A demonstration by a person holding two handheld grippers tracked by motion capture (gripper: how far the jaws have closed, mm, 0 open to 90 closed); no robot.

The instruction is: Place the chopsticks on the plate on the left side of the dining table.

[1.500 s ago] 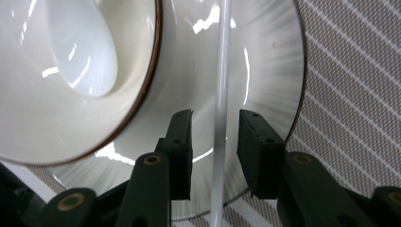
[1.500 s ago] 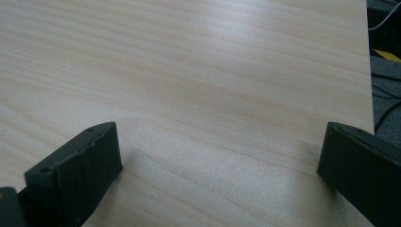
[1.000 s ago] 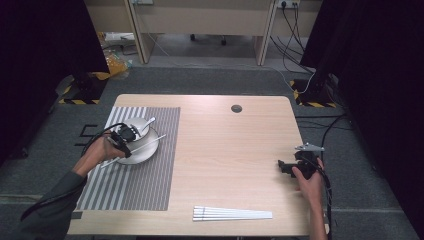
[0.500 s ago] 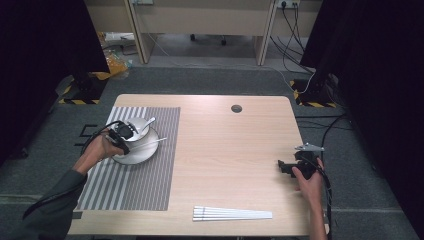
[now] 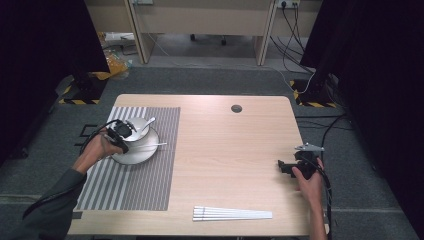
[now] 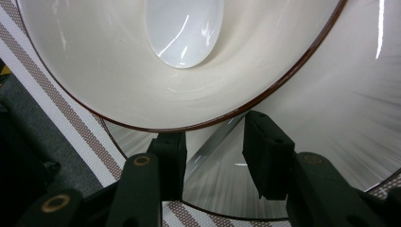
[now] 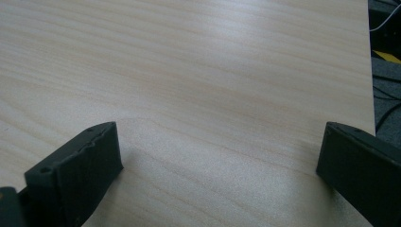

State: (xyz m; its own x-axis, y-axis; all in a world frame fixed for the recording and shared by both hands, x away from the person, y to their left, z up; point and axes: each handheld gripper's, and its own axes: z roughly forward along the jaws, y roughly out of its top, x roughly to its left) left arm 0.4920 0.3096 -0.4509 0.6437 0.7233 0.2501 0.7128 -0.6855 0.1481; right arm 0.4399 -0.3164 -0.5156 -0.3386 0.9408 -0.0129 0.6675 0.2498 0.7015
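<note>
Where the counter (image 5: 225, 150) meets its near edge, a bundle of white chopsticks (image 5: 232, 214) lies flat, pointing left to right. Right tongs (image 5: 286, 166): held low at the counter's right side, well apart from the chopsticks; the right gripper view has the jaws spread wide over bare wood, nothing between them. Striped placemat (image 5: 135, 175): covers the left part of the counter. Silver plate (image 5: 136, 152): rests on the mat's far half, with a thin metal utensil (image 5: 152, 145) lying across it. Cream bowl (image 5: 140, 123): sits on the plate's far side, brown rim, white spoon (image 6: 184, 30) inside with its handle leaning out to the right. Left tongs (image 5: 121, 134): at the plate's left edge; in the left gripper view the jaws stand partly apart just short of the bowl's rim, gripping nothing. Round grommet (image 5: 236, 108): set near the counter's far edge.
</note>
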